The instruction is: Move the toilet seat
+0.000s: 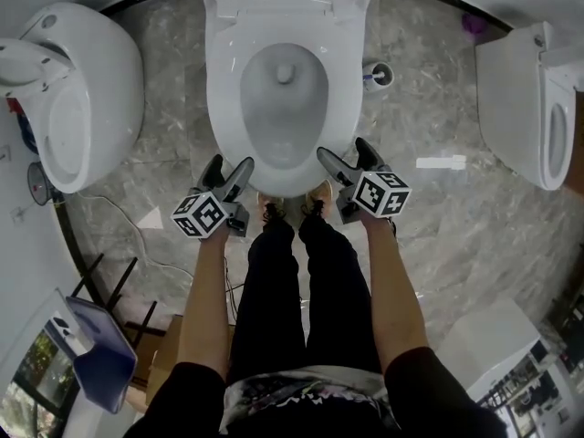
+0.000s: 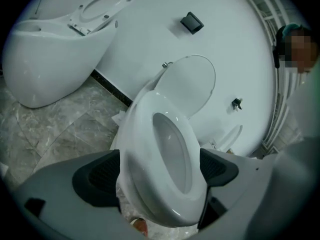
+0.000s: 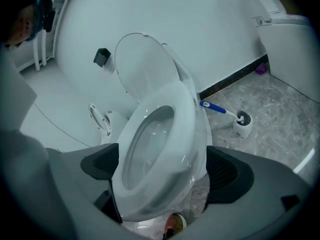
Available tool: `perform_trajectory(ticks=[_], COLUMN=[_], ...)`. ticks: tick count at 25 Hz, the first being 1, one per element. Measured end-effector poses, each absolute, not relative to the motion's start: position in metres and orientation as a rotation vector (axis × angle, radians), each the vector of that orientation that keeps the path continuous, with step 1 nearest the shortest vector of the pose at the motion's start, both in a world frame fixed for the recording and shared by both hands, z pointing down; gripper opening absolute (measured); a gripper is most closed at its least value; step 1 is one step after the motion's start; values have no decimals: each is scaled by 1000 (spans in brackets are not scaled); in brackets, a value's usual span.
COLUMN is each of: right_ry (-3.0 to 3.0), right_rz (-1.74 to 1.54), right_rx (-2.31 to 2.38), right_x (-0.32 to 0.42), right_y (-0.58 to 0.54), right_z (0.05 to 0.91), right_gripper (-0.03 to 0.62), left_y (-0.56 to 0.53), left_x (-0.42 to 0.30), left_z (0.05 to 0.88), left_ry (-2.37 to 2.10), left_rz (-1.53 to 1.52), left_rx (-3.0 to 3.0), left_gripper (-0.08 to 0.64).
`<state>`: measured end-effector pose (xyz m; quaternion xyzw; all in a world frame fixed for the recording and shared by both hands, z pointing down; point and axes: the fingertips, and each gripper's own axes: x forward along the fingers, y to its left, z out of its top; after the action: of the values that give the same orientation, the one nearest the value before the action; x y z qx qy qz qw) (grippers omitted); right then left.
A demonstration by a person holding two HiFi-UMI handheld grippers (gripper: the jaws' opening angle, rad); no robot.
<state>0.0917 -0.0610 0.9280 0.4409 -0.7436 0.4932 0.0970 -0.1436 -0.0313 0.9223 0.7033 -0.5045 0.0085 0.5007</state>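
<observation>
Here the toilet seat [image 1: 345, 108] lies flat on the bowl [image 1: 290, 182] of the middle toilet, its lid [image 2: 192, 81] tipped up towards the white wall behind. We hold the left gripper [image 1: 230, 168] and the right gripper [image 1: 347, 155] low, close beside the bowl's front on either side. Both have their jaws spread wide and grip nothing. A toilet brush [image 1: 376, 76] stands on the marble floor [image 1: 456, 217] to the right.

toilet seat [image 1: 224, 99] down on bowl [image 1: 285, 112], lid [image 2: 192, 84] upright behind | left gripper [image 1: 232, 164] left of front rim, right gripper [image 1: 344, 150] right | brush holder [image 1: 378, 75] on floor [image 1: 456, 217] right of bowl, seemingly near wall
</observation>
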Motion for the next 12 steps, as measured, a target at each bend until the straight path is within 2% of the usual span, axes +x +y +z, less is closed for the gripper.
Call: perform_trajectory(ticks=[3,7,10,11,12], right_ry=[-2208,-2198,-2152,-2132,-2109], right_rz=[1466,1551,1628,1649,1664], right_rx=[1288,1355,1430,1446,1465], right_x=[85,87,99,103,106], right_y=[-64,-68,-69,-69,-68], right_z=[932,929,933,937,940], right_gripper=[531,483,383,344,296], left_y=[-35,-38,-38,-39,-38], left_x=[-134,-136,-140,-143,-147], left_z=[925,922,923,925,928], left_ry=[-1203,-1236,-1252,-1266,-1288], left_rz=[-3,-62,-69,-78,-87], left_rx=[1691,1629,1580,1552,1517], left_gripper=[486,486,483,471,425])
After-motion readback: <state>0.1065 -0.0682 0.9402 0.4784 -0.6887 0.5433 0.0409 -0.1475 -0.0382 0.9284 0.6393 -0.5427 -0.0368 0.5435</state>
